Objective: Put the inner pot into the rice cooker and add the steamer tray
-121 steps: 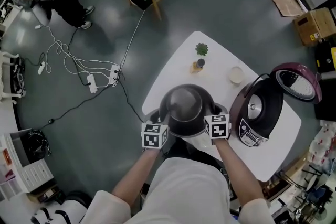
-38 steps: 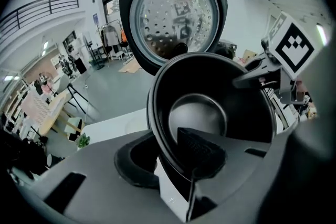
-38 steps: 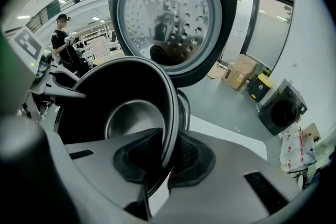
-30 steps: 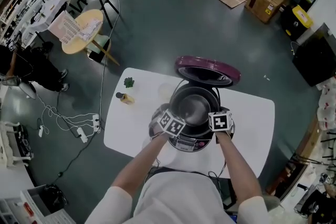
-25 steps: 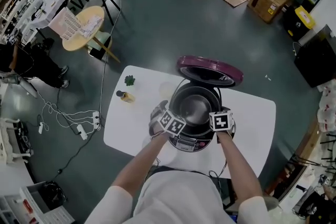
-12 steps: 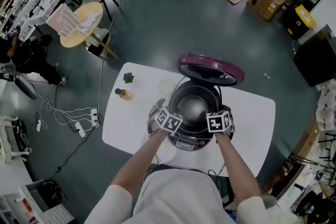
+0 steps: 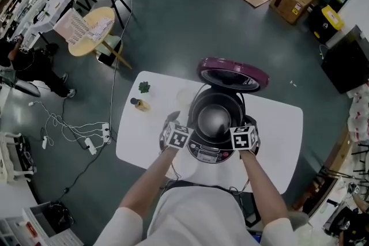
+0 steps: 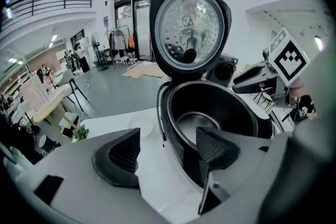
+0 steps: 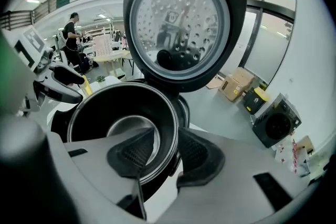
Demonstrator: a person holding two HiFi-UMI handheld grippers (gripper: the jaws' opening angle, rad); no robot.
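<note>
The dark inner pot (image 7: pixel 213 119) sits inside the maroon rice cooker (image 7: pixel 214 151), whose lid (image 7: pixel 233 73) stands open behind it. My left gripper (image 8: pixel 167 144) is open at the cooker's left side, one finger over the pot (image 8: pixel 210 113) and one outside the cooker wall. My right gripper (image 9: pixel 165 145) is at the right side with its jaws opening. The pot's rim (image 9: pixel 170 128) lies between its pads, which do not press on it. A grey round piece (image 7: pixel 170 120), perhaps the steamer tray, lies left of the cooker, half hidden by my left gripper (image 7: pixel 176 135).
The cooker stands on a white table (image 7: pixel 279 124). A small plant (image 7: pixel 144 87), a small bottle (image 7: pixel 138 104) and a pale dish (image 7: pixel 184 95) sit at its far left. Cables (image 7: pixel 75 129) trail on the floor to the left. A round yellow table (image 7: pixel 86 29) stands further off.
The pot, carried a few seconds ago, now rests in the cooker. The right jaws have parted off the rim. My left gripper has drawn left, away from the pot.
</note>
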